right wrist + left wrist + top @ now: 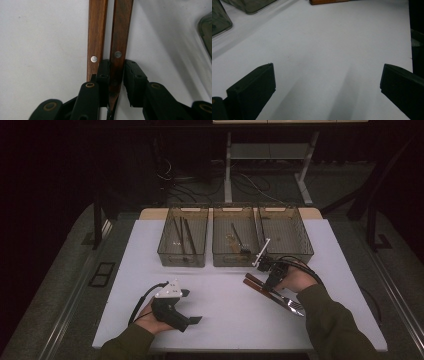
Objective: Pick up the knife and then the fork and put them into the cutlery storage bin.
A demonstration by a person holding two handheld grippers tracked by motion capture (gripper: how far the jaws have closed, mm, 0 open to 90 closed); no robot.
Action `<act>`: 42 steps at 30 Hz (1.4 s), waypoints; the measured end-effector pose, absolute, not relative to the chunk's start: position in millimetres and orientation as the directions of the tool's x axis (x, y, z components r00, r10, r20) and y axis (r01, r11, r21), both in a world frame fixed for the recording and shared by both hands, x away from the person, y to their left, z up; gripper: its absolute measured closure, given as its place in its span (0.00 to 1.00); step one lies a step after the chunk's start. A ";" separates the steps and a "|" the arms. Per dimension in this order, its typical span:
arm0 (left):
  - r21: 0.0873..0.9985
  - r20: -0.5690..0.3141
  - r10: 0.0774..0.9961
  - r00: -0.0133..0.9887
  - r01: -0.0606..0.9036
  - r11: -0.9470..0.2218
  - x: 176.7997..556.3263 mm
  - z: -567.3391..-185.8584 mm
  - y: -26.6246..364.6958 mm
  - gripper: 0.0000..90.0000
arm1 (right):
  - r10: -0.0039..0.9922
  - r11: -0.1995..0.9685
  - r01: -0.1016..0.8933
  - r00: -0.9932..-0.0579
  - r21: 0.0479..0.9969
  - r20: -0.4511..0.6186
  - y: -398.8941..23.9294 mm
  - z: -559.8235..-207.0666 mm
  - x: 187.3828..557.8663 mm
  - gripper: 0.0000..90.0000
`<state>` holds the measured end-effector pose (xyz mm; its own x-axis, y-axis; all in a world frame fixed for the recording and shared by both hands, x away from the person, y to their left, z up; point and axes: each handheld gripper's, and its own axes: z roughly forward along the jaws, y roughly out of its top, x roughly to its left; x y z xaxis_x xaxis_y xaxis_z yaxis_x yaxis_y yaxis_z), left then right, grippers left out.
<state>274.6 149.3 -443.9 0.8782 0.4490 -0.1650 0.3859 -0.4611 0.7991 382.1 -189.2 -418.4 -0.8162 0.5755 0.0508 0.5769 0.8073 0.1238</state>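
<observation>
Right gripper (116,82) jaws astride one wooden handle (120,37), seemingly gripping, left gripper (172,307) idle

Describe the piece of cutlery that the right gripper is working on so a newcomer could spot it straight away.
Start at the white table and go to its right front, below the three clear bins. Two wooden-handled utensils lie there side by side. The one meant is the wooden handle between the jaws of the right gripper; its neighbour lies just outside the left jaw.
</observation>
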 end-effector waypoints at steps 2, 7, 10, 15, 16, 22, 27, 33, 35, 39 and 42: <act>0.798 -0.164 0.447 0.879 0.384 -0.464 274.5 -444.0 149.1 0.00 | 0.577 0.807 0.578 -0.815 0.122 0.050 -189.0 -418.9 382.6 0.83; 0.799 -0.163 0.447 0.880 0.383 -0.463 274.2 -443.9 149.0 0.00 | 0.579 0.807 0.581 -0.814 0.111 0.045 -187.7 -419.4 383.6 0.84; 0.799 -0.162 0.447 0.880 0.383 -0.464 274.3 -444.1 148.9 0.00 | 0.589 0.800 0.591 -0.806 0.108 0.051 -187.5 -419.6 384.6 0.86; 0.799 -0.158 0.448 0.880 0.381 -0.465 274.3 -443.7 149.6 0.00 | 0.609 0.786 0.611 -0.791 0.097 0.054 -186.4 -419.2 385.4 0.86; 0.799 -0.158 0.449 0.880 0.381 -0.465 274.3 -443.7 149.7 0.00 | 0.608 0.785 0.611 -0.791 0.100 0.058 -187.4 -419.1 385.6 0.86; 0.799 -0.159 0.448 0.880 0.381 -0.465 274.5 -443.9 149.7 0.00 | 0.608 0.777 0.615 -0.789 0.139 0.088 -196.1 -415.6 386.8 0.86; 0.800 -0.159 0.448 0.880 0.381 -0.464 274.5 -443.8 149.8 0.00 | 0.623 0.757 0.625 -0.778 0.189 0.078 -204.9 -406.3 386.7 0.86; 0.801 -0.153 0.451 0.879 0.378 -0.465 275.2 -443.2 152.2 0.00 | 0.639 0.729 0.635 -0.765 0.258 0.079 -216.4 -399.9 384.8 0.86; 0.802 -0.152 0.452 0.879 0.377 -0.464 275.6 -443.2 153.4 0.00 | 0.638 0.720 0.633 -0.765 0.284 0.087 -220.2 -398.0 384.1 0.86; 0.806 -0.153 0.447 0.881 0.374 -0.459 275.3 -442.9 154.0 0.00 | 0.649 0.695 0.637 -0.755 0.332 0.089 -226.9 -393.2 382.0 0.86; 0.806 -0.154 0.445 0.882 0.373 -0.460 275.5 -443.2 153.8 0.00 | 0.655 0.678 0.636 -0.750 0.368 0.088 -231.8 -387.2 380.2 0.86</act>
<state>275.5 153.8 -443.2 0.8820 0.4453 -0.1541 0.3729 -0.4598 0.8059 380.2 -231.8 -387.2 -0.7502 0.6553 0.0883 0.6358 0.6782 0.3685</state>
